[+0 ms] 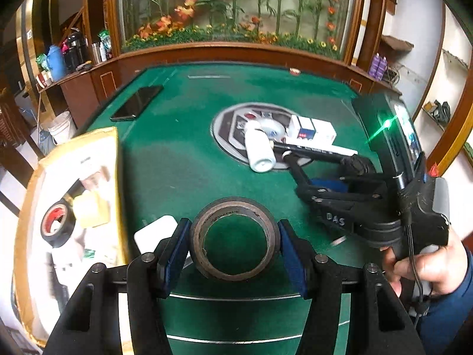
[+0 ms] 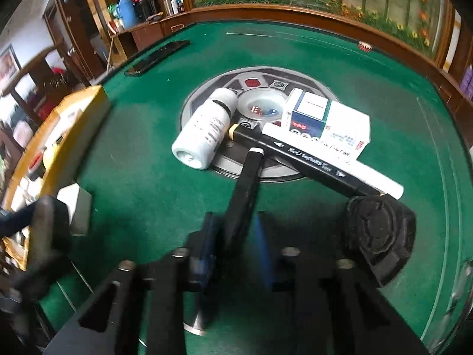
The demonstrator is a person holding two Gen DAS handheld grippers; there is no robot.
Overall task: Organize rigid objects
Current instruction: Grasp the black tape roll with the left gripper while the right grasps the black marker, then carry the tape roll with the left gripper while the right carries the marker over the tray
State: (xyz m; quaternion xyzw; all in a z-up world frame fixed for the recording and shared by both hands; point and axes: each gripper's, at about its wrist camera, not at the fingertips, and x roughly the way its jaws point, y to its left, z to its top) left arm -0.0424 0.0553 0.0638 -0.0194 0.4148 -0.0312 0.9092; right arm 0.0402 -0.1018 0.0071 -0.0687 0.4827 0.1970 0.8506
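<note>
Clearly, the left hand-held gripper [image 1: 234,244] clamps a brown tape roll [image 1: 235,238] above the green worktop [image 1: 177,159], beside an open cardboard box [image 1: 113,159]. The right hand-held gripper [image 2: 236,230], marked "DAS", pinches a black marker [image 2: 244,195] near the white bottle [image 2: 205,128]; other label writing is too blurred to read.

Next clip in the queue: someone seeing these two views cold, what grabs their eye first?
Probably the brown tape roll front and centre in the left wrist view, sitting between the left gripper fingers on the green table. Next, the right gripper closed on a black marker that points toward the round centre panel, where a white bottle lies on its side beside small boxes. At the left edge, a yellow box holds a black tape roll.
</note>
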